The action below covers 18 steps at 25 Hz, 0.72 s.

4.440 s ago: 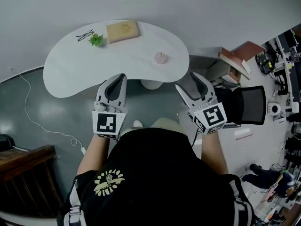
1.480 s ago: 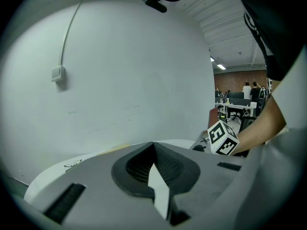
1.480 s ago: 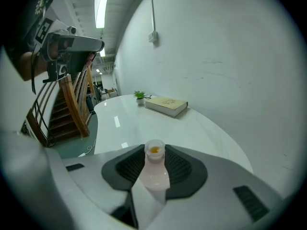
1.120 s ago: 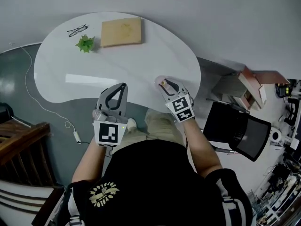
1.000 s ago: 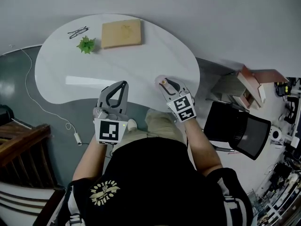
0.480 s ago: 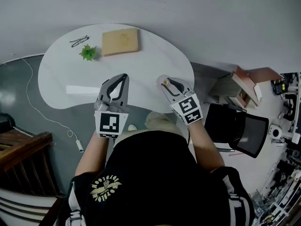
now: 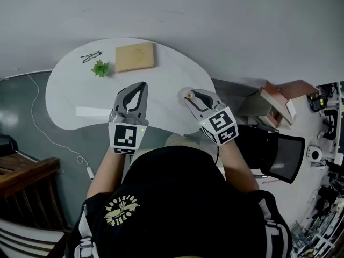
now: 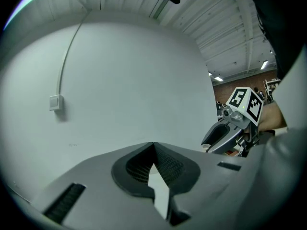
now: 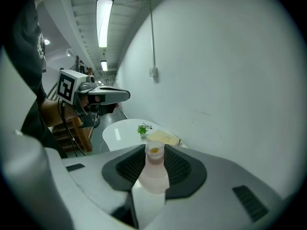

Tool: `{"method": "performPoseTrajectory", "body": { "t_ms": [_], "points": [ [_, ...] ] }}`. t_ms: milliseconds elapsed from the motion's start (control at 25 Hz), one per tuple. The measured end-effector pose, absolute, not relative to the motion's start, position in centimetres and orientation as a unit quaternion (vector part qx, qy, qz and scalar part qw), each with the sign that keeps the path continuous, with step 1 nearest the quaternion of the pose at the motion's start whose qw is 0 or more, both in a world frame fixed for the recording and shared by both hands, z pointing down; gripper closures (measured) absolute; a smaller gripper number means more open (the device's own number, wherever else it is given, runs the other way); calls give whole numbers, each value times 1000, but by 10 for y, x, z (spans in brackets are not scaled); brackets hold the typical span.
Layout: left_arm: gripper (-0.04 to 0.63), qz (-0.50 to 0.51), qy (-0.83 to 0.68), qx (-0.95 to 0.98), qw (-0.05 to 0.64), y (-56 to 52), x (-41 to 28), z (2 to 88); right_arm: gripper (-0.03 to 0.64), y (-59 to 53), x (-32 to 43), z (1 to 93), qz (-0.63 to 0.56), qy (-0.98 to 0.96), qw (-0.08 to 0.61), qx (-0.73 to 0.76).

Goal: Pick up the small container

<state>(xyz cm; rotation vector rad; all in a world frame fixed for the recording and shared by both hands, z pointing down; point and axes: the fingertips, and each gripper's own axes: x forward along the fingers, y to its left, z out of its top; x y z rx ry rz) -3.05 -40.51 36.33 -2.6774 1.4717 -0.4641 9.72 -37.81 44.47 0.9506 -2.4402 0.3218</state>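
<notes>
Your right gripper [image 7: 189,95] was shut on the container [image 9: 155,169]. The jaws stood partly apart, and the dark ribbed pads [image 9: 180,166] pressed on its two sides. In the right gripper view the container stood upright at lower centre. Its long axis ran up the frame, with the narrow neck and orange-tinted mouth toward the top and the wider, pale pink body below. In the head view it appeared just right of centre, over the lower right edge of the table [image 7: 80,90], and only its round top was visible.

Your left gripper [image 8: 153,147] had its jaws together, tips meeting, and nothing was held between them. In the head view it lay left of centre, well apart from the container.

A plant [image 7: 100,68], glasses [image 7: 90,55] and a tan board [image 7: 135,57] sat at the table's upper left.
</notes>
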Motion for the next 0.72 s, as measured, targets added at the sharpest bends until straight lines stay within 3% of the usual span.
{"method": "performPoseTrajectory", "body": {
  "t_ms": [720],
  "points": [
    [586, -165, 507, -844, 47, -420, -8, 356, 479, -394, 114, 452, 107, -918, 250, 288]
  ]
}}
